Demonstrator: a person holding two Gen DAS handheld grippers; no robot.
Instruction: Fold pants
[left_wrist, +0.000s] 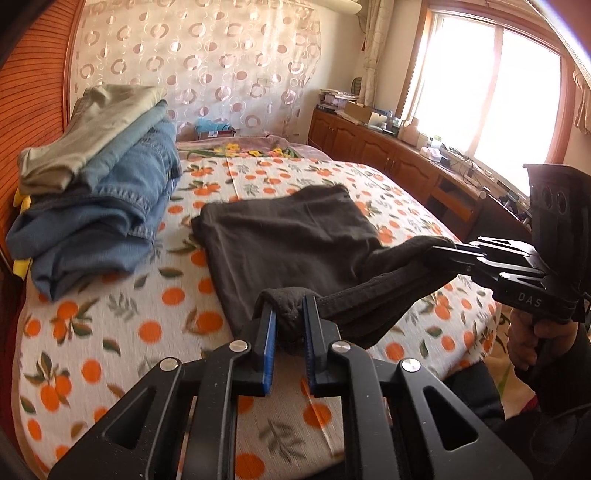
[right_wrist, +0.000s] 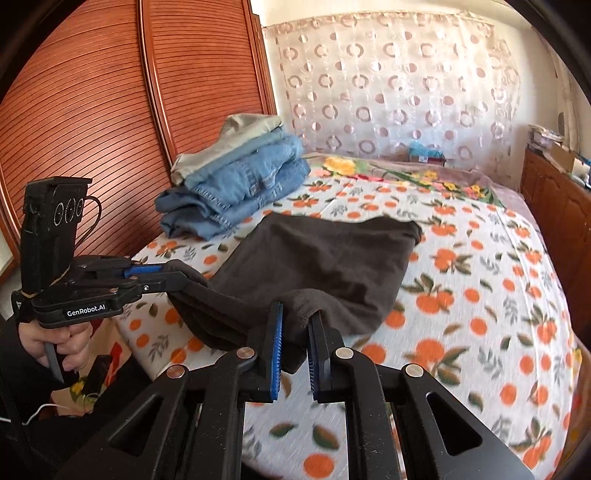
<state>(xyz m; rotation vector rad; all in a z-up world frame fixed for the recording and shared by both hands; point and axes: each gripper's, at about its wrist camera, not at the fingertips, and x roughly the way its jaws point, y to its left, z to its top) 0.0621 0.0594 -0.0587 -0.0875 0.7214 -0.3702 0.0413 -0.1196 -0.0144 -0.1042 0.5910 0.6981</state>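
We had the left gripper (left_wrist: 289, 314) clamped on a bunched corner of the dark brown pants (left_wrist: 280, 236), its blue pads (left_wrist: 269, 345) pinching the fabric between them. Our right gripper (right_wrist: 297, 325) was closed in the same way on the other near corner of that hem, cloth wadded between its fingers. Between the two grips the near edge of the pants hung as a raised, slightly sagging band, lifted clear of the bedspread (left_wrist: 110, 332). The rest of the pants lay flat farther up the bed, folded into a rough rectangle on the orange-print cover. Each gripper was held by a hand (right_wrist: 55, 341) on its handle below. Beyond the pants, toward the wooden slatted doors (right_wrist: 92, 110), sat a stack of folded clothes (right_wrist: 236, 181): blue jeans underneath, a pale khaki piece on top. A floral blanket (right_wrist: 406, 173) lay at the far end of the bed, before a circle-patterned curtain (right_wrist: 388, 92).
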